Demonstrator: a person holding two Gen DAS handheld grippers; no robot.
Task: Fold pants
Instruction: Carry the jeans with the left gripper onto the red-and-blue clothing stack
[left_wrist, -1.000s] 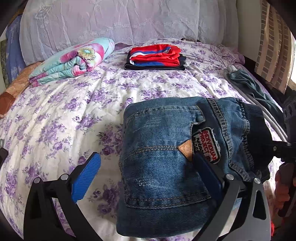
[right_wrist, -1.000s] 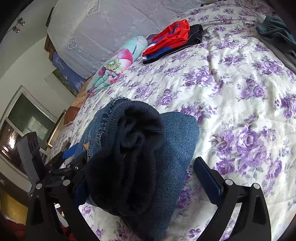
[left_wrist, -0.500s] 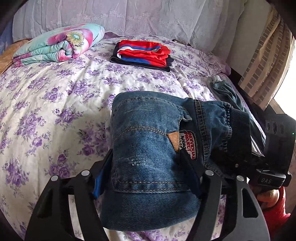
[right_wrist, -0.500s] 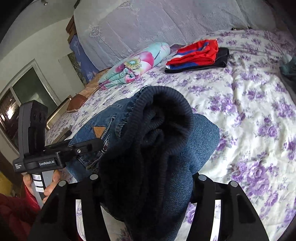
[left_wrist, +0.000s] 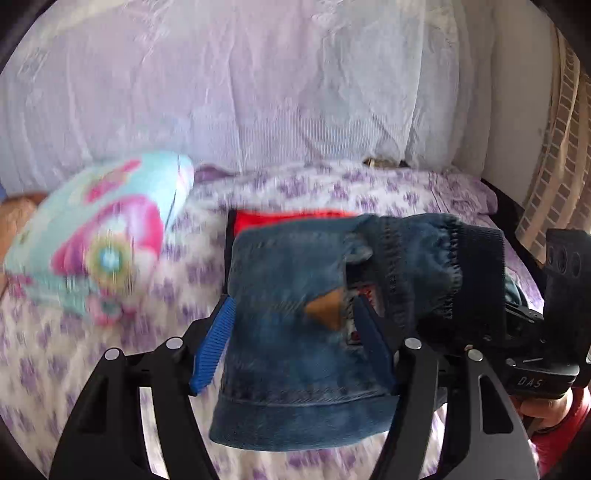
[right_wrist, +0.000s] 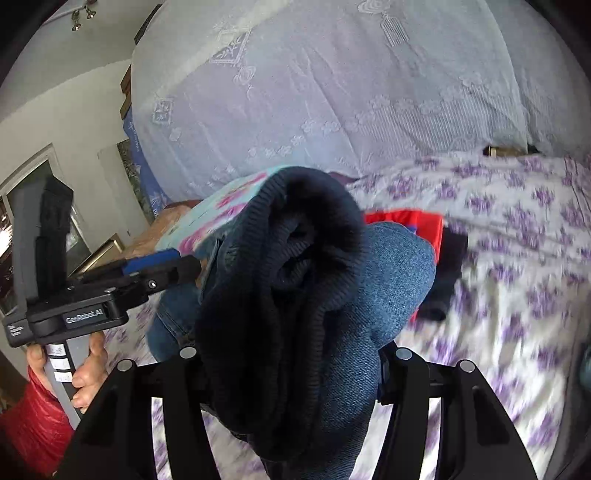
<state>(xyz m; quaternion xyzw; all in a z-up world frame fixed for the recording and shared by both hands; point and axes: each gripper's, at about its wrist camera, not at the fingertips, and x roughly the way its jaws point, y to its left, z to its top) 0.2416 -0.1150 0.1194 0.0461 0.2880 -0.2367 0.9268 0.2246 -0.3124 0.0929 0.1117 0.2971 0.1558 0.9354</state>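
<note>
The folded blue jeans (left_wrist: 295, 325) with a dark ribbed waistband (right_wrist: 295, 288) are held up off the bed between both grippers. My left gripper (left_wrist: 291, 347) is shut on the bundle's left part, its blue pads (left_wrist: 214, 347) pressing the denim sides. My right gripper (right_wrist: 288, 365) is shut on the waistband end; its fingertips are hidden by the cloth. The right gripper's body shows at the right of the left wrist view (left_wrist: 546, 332), and the left gripper shows in the right wrist view (right_wrist: 110, 291).
A bed with a purple-flowered sheet (left_wrist: 332, 192) lies below. A folded red and black garment (left_wrist: 295, 218) lies just behind the jeans. A rolled floral blanket (left_wrist: 103, 240) is at the left. A white lace headboard cover (right_wrist: 332, 92) stands behind.
Both grippers have closed on the jeans, lifted the bundle off the bed and carried it toward the headboard and the red garment. The view is motion-blurred.
</note>
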